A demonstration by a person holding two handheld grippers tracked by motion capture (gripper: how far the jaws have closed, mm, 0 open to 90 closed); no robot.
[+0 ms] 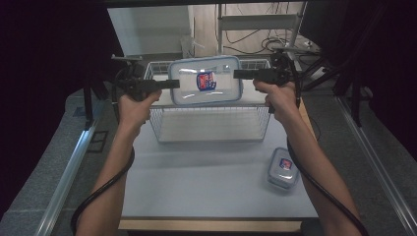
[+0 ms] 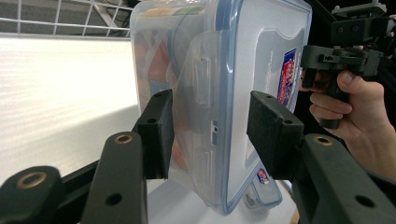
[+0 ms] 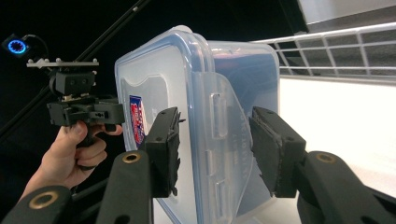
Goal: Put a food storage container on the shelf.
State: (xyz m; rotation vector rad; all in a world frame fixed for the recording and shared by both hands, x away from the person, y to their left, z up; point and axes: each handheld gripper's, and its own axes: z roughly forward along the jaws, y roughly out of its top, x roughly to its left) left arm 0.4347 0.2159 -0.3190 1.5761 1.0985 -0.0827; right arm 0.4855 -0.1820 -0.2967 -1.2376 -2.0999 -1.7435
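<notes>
Black jaws of both grippers straddled the large clear blue-rimmed plastic lidded box, barely clamping its end latches
Rigid, light, slick box above the white wire basket; left gripper, right gripper needed firmer squeeze

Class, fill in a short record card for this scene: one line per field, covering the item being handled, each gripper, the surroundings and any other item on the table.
Item handled: large lidded container, held above the wire basket
Left gripper: jaws at the container's left end clip
Right gripper: jaws at its right end clip
Other item: small lidded container, on the table near its right edge
</notes>
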